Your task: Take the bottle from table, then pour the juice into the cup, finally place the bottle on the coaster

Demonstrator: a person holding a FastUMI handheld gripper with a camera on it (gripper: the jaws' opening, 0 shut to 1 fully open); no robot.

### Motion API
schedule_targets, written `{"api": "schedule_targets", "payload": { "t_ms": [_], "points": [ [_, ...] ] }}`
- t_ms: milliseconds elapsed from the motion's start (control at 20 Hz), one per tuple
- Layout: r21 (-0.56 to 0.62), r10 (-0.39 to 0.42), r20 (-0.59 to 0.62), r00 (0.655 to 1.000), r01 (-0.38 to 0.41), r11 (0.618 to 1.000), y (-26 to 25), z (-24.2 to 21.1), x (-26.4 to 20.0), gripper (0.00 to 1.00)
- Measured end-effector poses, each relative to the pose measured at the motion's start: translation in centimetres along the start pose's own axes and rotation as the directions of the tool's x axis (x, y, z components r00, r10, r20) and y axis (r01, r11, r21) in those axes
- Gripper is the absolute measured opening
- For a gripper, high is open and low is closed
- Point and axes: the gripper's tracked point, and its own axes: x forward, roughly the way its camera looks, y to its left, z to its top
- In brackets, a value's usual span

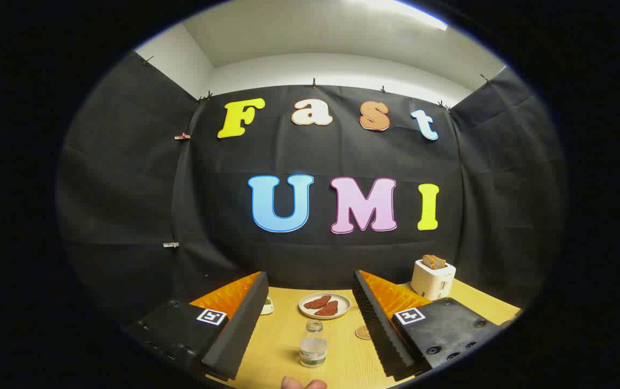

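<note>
- Gripper (310,308): fingers spread wide, nothing between the pads; neither finger touches any object.
- Bottle (313,344): stands upright on the wooden table (282,346), in the gap between the two fingers, roughly centred, apart from both. Clear plastic, cap off, label band low on the body. Liquid level hard to tell.
- Coaster (362,333): round, flat on the table, just right of the bottle and tucked against the inner edge of the right finger, partly hidden by it.
- Plate (324,306): beyond the bottle, holding two reddish-brown pieces of food; well apart from the bottle.
- Small pale object (267,306) peeks out beside the left finger's inner edge; mostly hidden, cannot tell whether it is the cup.
- Toaster (433,279): white, with toast standing in its slot, at the far right of the table, beyond the right finger.
- Open table surface on both sides of the bottle within the finger gap; bare wood also between bottle and plate.
- Table's far edge meets the black booth wall (126,205).
- A person's fingertip (301,384) shows at the near edge, below the bottle.
</note>
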Motion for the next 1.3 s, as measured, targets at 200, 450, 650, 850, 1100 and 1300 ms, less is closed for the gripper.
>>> {"api": "schedule_targets", "payload": {
  "t_ms": [200,450,650,850,1100,1300],
  "points": [
    [-0.011,0.003,-0.009,1.0,-0.003,1.0,0.2,-0.4,0.3,0.96],
    [-0.01,0.0,-0.009,1.0,0.0,1.0,0.4,-0.6,1.1,0.96],
    [-0.008,0.009,-0.005,1.0,-0.009,1.0,1.1,-0.7,1.3,0.96],
    [-0.004,0.012,0.0,1.0,-0.012,1.0,1.5,-0.8,1.1,0.96],
    [0.005,0.017,0.026,1.0,-0.018,1.0,2.2,-0.9,0.7,0.96],
    [0.003,-0.002,0.043,0.999,0.002,1.0,1.9,-1.8,0.4,0.96]
  ]
}}
